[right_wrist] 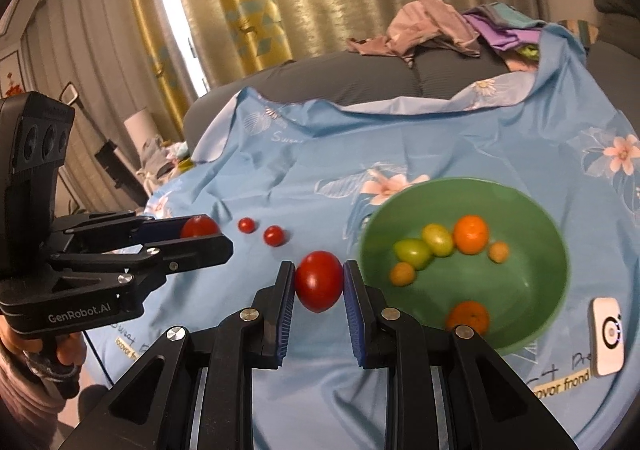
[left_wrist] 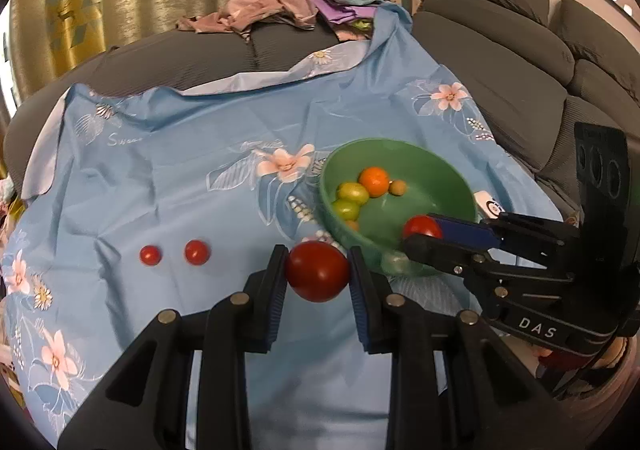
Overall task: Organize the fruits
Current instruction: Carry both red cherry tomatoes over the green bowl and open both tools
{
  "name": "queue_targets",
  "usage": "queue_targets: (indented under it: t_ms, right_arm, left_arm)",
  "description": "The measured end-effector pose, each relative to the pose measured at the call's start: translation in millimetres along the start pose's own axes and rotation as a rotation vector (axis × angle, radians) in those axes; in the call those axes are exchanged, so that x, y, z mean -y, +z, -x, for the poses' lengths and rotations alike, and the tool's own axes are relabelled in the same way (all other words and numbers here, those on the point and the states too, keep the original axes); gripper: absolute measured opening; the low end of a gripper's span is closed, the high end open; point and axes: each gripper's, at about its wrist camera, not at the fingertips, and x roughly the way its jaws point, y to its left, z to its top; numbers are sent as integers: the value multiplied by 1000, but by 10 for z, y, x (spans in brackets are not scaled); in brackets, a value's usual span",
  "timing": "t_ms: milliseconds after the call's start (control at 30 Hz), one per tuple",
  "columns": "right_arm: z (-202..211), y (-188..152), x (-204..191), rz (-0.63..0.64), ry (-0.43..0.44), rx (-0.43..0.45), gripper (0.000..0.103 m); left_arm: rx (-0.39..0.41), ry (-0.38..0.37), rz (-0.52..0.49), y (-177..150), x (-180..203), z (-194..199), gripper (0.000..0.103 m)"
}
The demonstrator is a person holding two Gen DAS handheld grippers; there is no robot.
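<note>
My left gripper (left_wrist: 318,262) is shut on a red tomato (left_wrist: 317,271) and holds it above the blue floral cloth, just left of the green bowl (left_wrist: 436,165). My right gripper (right_wrist: 319,276) is shut on another red tomato (right_wrist: 319,281), just left of the bowl (right_wrist: 532,205) in its own view. In the left wrist view the right gripper (left_wrist: 424,236) holds its tomato (left_wrist: 421,226) over the bowl's near rim. The bowl holds oranges (right_wrist: 471,234), green fruits (right_wrist: 414,252) and small orange fruits. Two small red tomatoes (left_wrist: 196,252) lie on the cloth to the left.
The cloth (left_wrist: 180,169) covers a grey sofa (left_wrist: 500,61). A pile of clothes (left_wrist: 276,1) lies at the back. A small white device (right_wrist: 608,334) lies right of the bowl. Curtains hang behind.
</note>
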Motion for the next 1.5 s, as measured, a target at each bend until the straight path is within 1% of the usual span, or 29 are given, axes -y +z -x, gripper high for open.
queue_targets:
  t_ms: [167,433,700,1200,1500]
  right_arm:
    - [39,-5,148,-29,-26,8,26]
    - [65,-28,379,-71,-71,13,26]
    - [50,-65,599,-108,-101,9,26]
    - [-113,-149,911,-160,-135,-28,26]
    - [-160,-166,980,-173,-150,-36,26]
  left_arm:
    - [-8,-23,-25,101,110,-114,29]
    - [-38,-70,-57,237,292,-410,29]
    - [-70,-93,-97,315,455,-673,29]
    - [-170,-96,-134,309,572,-1221,29]
    - [-200,-90,-147,310,588,-1355,30]
